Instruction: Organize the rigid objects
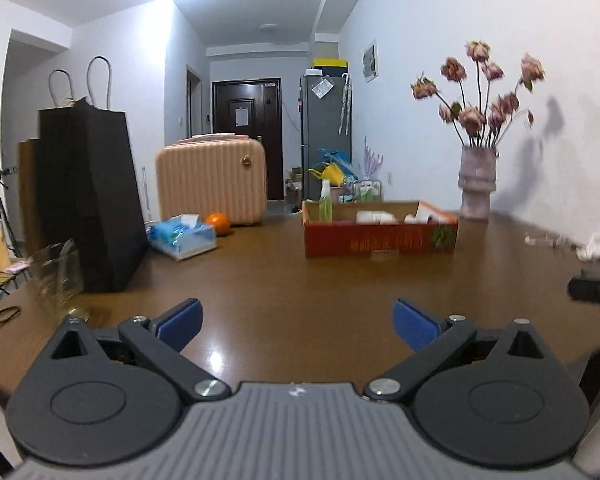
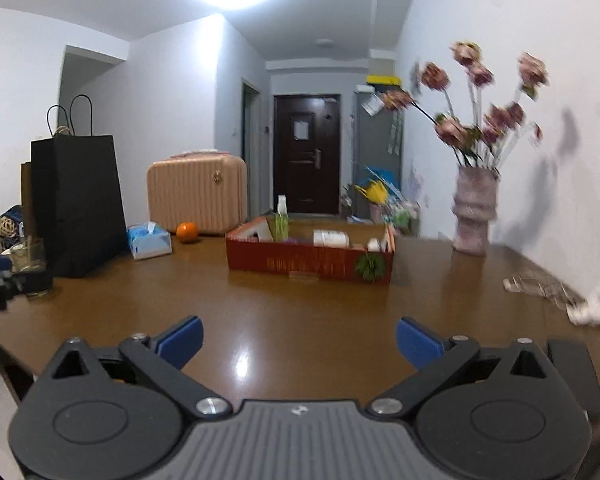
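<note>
Left wrist view shows the brown table [image 1: 300, 280] spreading wide, and on it, from big to small: a tall black paper bag [image 1: 88, 196] at the left, a ribbed peach suitcase [image 1: 212, 180] at the far edge, and a red cardboard box [image 1: 380, 234] near the middle far side, with gold writing on its front too blurred to read. Inside the box stand a green spray bottle [image 1: 325, 202] at its left end and white containers [image 1: 374, 217] whose labels cannot be made out. A pale vase of dried roses [image 1: 476, 184] stands just right of the box by the wall; a blue tissue pack [image 1: 184, 236] and an orange [image 1: 218, 222] sit between bag and suitcase. The left gripper [image 1: 298, 322] hovers above bare tabletop, blue pads spread wide, nothing between them. The right gripper [image 2: 300, 340] is likewise spread and empty, well short of the box.
</note>
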A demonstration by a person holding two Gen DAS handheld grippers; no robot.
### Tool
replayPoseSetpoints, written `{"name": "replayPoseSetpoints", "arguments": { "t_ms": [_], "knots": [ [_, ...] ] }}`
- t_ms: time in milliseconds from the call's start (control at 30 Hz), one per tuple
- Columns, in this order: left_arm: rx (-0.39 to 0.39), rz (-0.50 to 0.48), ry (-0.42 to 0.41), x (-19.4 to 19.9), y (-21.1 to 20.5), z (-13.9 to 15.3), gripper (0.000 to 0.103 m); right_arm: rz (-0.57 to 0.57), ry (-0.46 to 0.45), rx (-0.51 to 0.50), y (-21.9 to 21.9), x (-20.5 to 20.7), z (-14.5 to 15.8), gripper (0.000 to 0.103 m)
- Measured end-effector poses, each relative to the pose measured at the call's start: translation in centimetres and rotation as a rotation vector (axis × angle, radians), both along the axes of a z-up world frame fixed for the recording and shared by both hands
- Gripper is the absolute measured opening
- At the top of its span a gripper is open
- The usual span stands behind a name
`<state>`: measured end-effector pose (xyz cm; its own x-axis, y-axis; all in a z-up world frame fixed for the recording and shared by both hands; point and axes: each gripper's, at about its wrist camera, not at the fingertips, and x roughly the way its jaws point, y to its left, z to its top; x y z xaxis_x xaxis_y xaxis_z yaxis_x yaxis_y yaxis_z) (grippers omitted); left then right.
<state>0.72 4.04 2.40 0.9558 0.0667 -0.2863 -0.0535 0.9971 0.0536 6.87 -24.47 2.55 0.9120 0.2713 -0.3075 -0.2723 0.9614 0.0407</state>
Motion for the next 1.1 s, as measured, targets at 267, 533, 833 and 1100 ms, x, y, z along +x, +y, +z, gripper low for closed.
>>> {"name": "replayPoseSetpoints", "arguments": {
  "t_ms": [267,533,833,1100],
  "knots": [
    [-0.023,0.029,-0.076,-4.0,-1.5,-0.5,0.103,-0.041,0.05,0.007,1.5,-6.7,-2.8,0.103],
    [-0.039,0.014,-0.094,-4.1,-1.7,-0.3,0.103,-0.02,0.04,0.024,1.7,-6.9,-2.1,0.103],
    [-0.027,-0.005,-0.104,-4.1,-2.1,-0.3,0.103,-0.011,0.05,0.035,1.6,-6.5,-2.1,0.103],
    [-0.028,-0.003,-0.105,-4.1,-2.0,-0.2,0.103,-0.019,0.047,0.043,1.4,-6.6,-2.1,0.103]
  ]
}}
